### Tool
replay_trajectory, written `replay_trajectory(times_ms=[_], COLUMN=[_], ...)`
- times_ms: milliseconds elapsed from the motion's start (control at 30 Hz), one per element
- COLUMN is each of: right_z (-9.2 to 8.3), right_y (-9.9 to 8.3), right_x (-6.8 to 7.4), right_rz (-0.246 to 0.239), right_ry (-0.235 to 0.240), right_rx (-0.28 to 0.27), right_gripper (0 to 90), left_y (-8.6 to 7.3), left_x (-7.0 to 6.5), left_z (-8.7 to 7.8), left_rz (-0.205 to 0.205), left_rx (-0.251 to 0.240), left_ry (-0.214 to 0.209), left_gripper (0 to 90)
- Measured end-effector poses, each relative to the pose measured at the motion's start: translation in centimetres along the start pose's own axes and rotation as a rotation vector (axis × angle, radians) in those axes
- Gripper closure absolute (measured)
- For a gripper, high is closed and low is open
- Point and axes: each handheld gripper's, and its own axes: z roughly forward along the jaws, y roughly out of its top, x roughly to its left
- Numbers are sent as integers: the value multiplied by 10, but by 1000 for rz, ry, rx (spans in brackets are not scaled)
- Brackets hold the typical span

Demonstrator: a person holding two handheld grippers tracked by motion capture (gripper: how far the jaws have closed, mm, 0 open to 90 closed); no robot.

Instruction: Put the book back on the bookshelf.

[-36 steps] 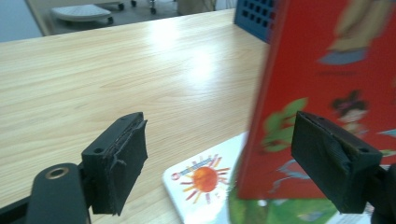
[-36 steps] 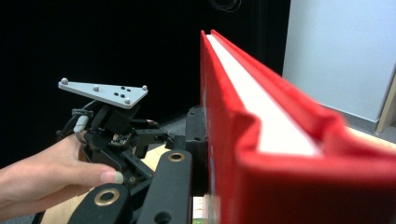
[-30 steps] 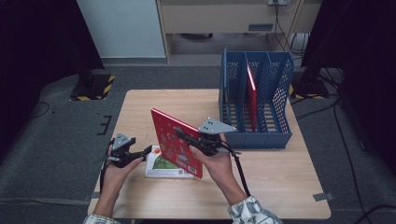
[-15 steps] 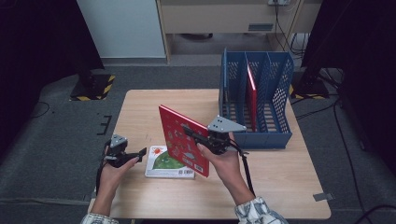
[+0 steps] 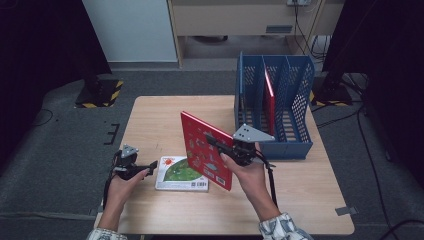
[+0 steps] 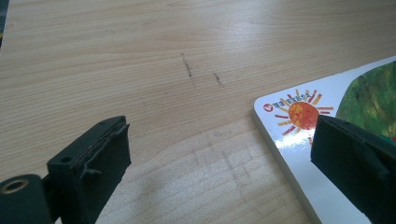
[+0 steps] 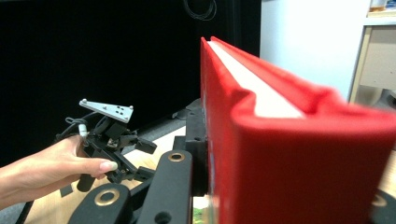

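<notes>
The left hand-held gripper (image 5: pixel 145 167) has just spread its jaws wide beside the picture book (image 5: pixel 182 174) lying on the bench (image 5: pixel 155 120), as the right hand-held gripper (image 5: pixel 212 140), clamped on the red book (image 5: pixel 205 150), carries it upright nearer the blue rack (image 5: pixel 274 100), filing apparently next.

- A light wooden desk (image 5: pixel 165 115) stands on grey carpet (image 5: pixel 60 150), its top showing faint dark scuff marks (image 6: pixel 189 70) in the left gripper view.
- A white picture book (image 5: pixel 182 174) with a sun and green artwork lies flat near the front edge.
- A blue mesh file rack (image 5: pixel 295 100) with three compartments stands at the far right corner.
- A strip of tape (image 5: pixel 346 210) sticks at the front right corner.
</notes>
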Motion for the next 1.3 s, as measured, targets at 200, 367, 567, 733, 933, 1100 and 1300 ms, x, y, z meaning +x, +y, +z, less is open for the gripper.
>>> replay_trajectory(times_ms=[200, 367, 567, 733, 933, 1100, 1300], right_z=[-10, -18, -30, -40, -51, -65, -84], right_y=[-1, -2, -2, -3, -2, -3, -8], right_x=[-6, -10, -14, -18, -20, -21, -25], right_rz=[12, 12, 17, 25, 25, 19, 34], right_ry=[-16, -31, -45, -56, -65, -78, -101], right_rx=[-5, -6, -6, -11, -19, -14, -21], right_gripper=[796, 796, 796, 796, 796, 796, 796], left_y=[0, 0, 0, -1, -1, -1, -2], left_x=[0, 0, -1, 0, -1, 0, -1], left_z=[1, 1, 2, 2, 2, 3, 3], left_rz=[2, 2, 6, 6, 7, 4, 9], left_rx=[7, 8, 11, 21, 24, 24, 28], left_ry=[2, 5, 5, 9, 8, 10, 13], left_gripper=[39, 40, 41, 41, 41, 41, 41])
